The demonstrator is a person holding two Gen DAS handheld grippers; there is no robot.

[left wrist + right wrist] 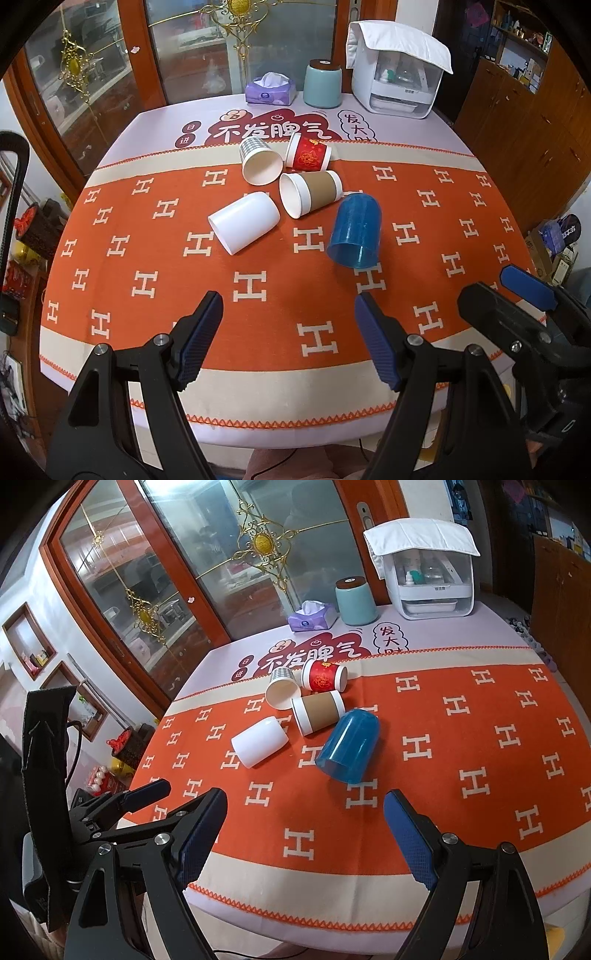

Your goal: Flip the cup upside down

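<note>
Both your grippers, left (288, 310) and right (304, 810), hang released at frame bottom; five cups, seemingly all toppled, including the blue cup (354, 230), cluster mid-frame.

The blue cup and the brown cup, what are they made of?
The blue cup looks like see-through plastic: shiny, and the cloth shows faintly through it. The brown cup looks like matte paper, with a white rolled rim and what seems a cardboard sleeve.
</note>
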